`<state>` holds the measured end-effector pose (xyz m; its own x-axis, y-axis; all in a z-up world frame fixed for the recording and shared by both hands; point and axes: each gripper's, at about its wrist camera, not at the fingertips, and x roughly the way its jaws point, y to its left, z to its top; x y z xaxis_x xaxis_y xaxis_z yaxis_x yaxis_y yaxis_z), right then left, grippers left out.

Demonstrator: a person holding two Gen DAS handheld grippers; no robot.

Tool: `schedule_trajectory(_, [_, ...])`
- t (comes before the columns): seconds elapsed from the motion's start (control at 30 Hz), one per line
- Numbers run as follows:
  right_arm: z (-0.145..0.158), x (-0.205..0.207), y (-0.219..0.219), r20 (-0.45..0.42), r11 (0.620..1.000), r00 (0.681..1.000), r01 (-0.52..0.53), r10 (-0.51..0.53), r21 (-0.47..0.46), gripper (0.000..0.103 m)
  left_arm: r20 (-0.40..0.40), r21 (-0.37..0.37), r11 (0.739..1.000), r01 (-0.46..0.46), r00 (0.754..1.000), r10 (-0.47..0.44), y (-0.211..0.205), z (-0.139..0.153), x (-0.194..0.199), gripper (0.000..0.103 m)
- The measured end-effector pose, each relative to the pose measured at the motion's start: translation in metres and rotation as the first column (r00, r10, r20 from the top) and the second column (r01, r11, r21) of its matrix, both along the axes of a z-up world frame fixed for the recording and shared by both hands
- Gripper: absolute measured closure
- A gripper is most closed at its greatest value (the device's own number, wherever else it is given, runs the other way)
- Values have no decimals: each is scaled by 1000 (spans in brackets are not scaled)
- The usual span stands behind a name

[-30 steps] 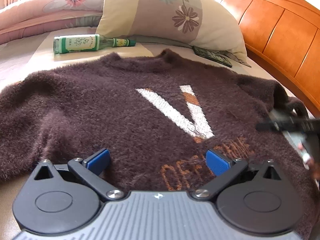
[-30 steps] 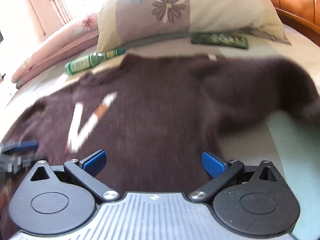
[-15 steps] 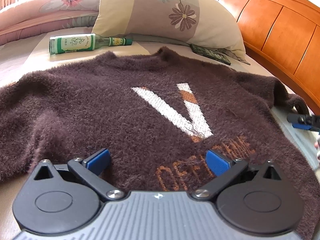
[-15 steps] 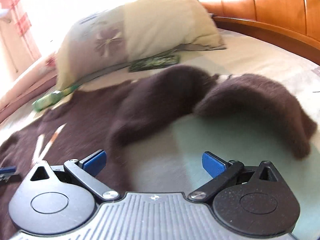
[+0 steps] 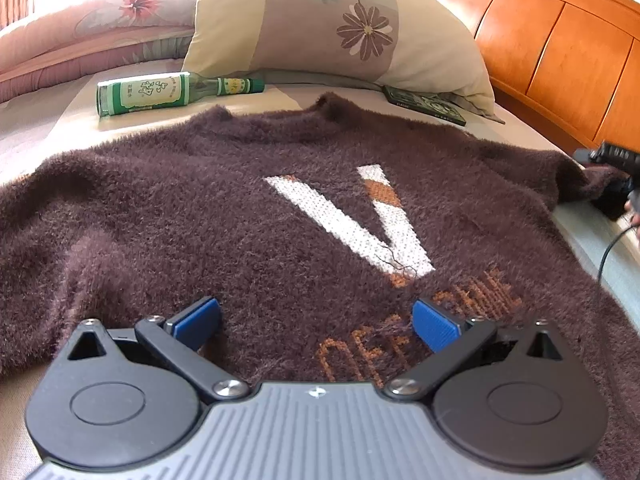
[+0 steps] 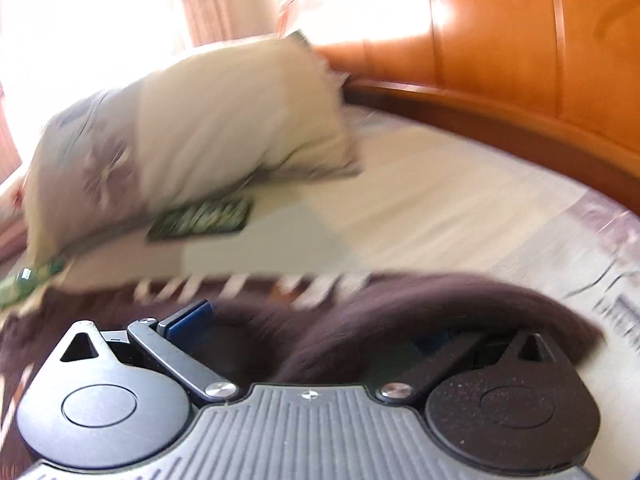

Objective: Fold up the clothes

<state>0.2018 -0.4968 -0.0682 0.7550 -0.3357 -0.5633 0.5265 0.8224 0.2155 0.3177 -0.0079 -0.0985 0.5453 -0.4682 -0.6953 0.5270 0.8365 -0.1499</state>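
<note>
A fuzzy dark brown sweater (image 5: 248, 216) with a white V and orange letters lies spread front up on the bed. My left gripper (image 5: 316, 322) is open and hovers low over the sweater's lower front, holding nothing. My right gripper (image 6: 312, 332) is open, low over the sweater's right sleeve (image 6: 400, 312), which lies between its jaws and hides the right pad. That view is motion-blurred. The right gripper also shows at the sleeve end at the right edge of the left wrist view (image 5: 608, 184).
A green glass bottle (image 5: 160, 92) lies beyond the sweater's collar. A floral pillow (image 5: 336, 28) leans on the wooden headboard (image 5: 560, 56), with a dark green flat packet (image 5: 424, 105) beside it. A pink quilt (image 5: 80, 40) lies at the back left.
My right gripper has swung from the sweater's body out to the right sleeve and dropped down onto it. My left gripper has barely shifted over the hem.
</note>
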Motion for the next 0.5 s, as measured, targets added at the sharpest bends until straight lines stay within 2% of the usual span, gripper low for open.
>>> schedule_trajectory(0.2, [24, -4, -50, -2, 993, 993, 119, -119, 2, 0, 7, 9, 1000, 3, 1000, -3, -1, -1, 0, 1])
schedule_trajectory(0.33, [29, -11, -60, -49, 983, 982, 181, -181, 8, 0, 7, 9, 1000, 4, 1000, -4, -1, -1, 0, 1])
schedule_trajectory(0.4, [22, -15, -59, -61, 982, 983, 176, -173, 64, 0, 7, 11, 1000, 5, 1000, -5, -1, -1, 0, 1])
schedule_trajectory(0.5, [5, -28, -50, -37, 970, 994, 109, -104, 217, 0, 9, 15, 1000, 6, 1000, -6, -2, -1, -1, 1])
